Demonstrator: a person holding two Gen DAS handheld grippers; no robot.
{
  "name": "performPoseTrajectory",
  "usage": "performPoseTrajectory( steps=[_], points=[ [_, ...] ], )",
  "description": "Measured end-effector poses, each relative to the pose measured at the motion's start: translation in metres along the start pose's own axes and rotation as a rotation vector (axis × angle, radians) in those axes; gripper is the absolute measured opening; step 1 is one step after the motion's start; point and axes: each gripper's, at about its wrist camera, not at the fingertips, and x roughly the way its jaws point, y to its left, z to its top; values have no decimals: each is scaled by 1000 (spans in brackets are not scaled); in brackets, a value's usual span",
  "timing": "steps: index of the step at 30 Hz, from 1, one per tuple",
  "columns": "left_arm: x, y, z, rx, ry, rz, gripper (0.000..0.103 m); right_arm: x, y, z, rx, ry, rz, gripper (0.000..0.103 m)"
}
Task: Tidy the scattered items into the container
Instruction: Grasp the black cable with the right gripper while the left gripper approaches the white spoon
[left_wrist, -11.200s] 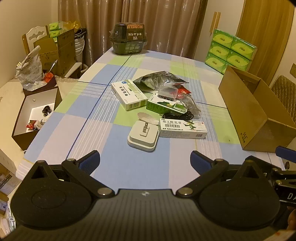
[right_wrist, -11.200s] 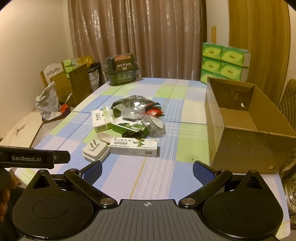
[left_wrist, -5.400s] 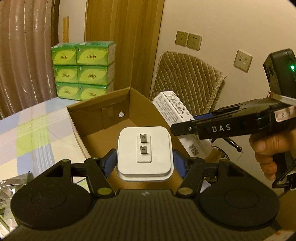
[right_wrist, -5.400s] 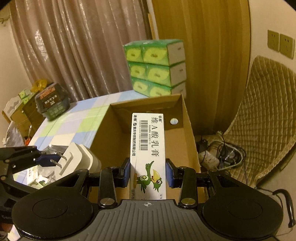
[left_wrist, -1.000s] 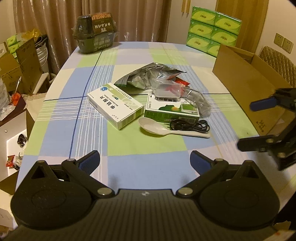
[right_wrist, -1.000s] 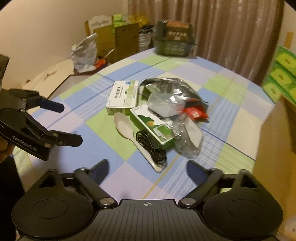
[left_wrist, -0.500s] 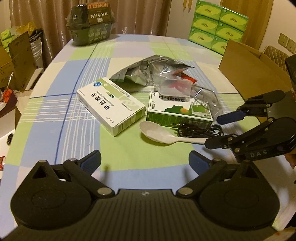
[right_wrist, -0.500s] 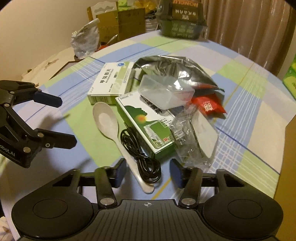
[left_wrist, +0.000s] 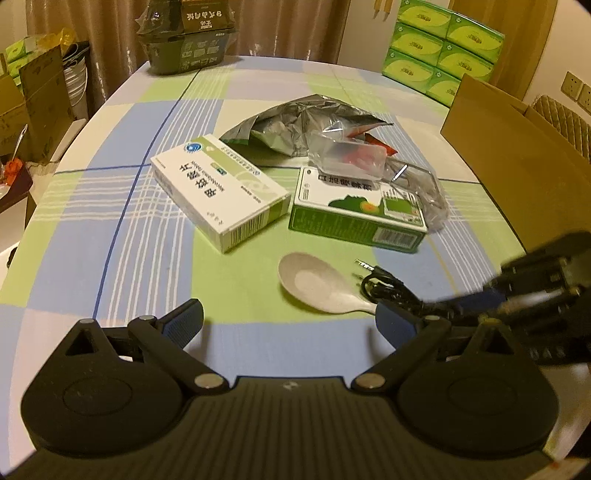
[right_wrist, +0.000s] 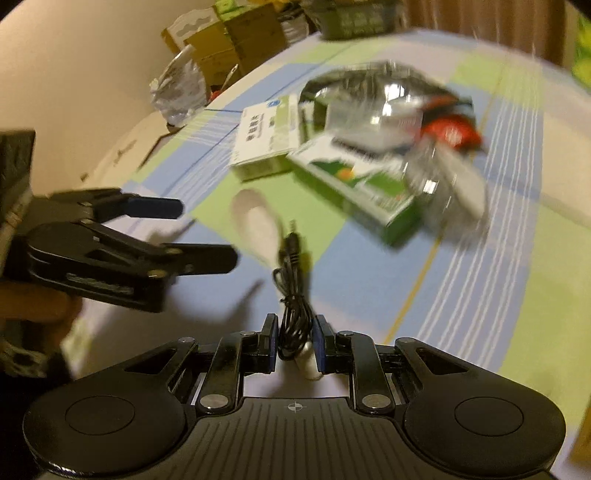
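My right gripper (right_wrist: 294, 341) is shut on the coiled black cable (right_wrist: 293, 306) and on the handle end of the white spoon (right_wrist: 258, 227), low over the table. In the left wrist view the cable (left_wrist: 388, 286) and spoon (left_wrist: 314, 282) lie at the right, with the right gripper (left_wrist: 436, 314) on them. My left gripper (left_wrist: 290, 319) is open and empty just in front of the spoon. A white medicine box (left_wrist: 218, 192), a green box (left_wrist: 358, 214), a clear plastic case (left_wrist: 351, 157) and a silver bag (left_wrist: 295, 122) lie behind. The cardboard box (left_wrist: 517, 155) stands at the right.
A dark green package (left_wrist: 188, 40) stands at the table's far end. Stacked green tissue boxes (left_wrist: 443, 48) are behind the cardboard box. Cardboard cartons (left_wrist: 29, 92) stand on the floor to the left. The table edge is near on the left.
My right gripper has dropped onto the cable and spoon handle and closed on them. My left gripper has moved forward and lower toward the spoon, still open.
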Motion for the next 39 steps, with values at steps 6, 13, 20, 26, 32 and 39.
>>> performPoseTrajectory(
  steps=[6, 13, 20, 26, 32, 39],
  points=[
    [-8, -9, -13, 3, 19, -5, 95, -19, 5, -18, 55, -43, -32, 15],
    [-1, -24, -10, 6, 21, -23, 82, -39, -9, -32, 7, -76, -160, 15],
    [10, -40, -5, 80, 16, 10, 73, -41, -8, -36, -61, -130, -127, 63],
    [10, -24, -5, 117, 27, 62, 72, -16, 8, -25, -159, -120, -125, 63],
    [3, -8, -3, 100, 22, 86, 72, 3, 18, -16, -228, -124, -140, 46],
    [7, -20, 1, 73, 7, 36, 72, -3, 4, -16, -199, -108, -203, 12]
  ],
)
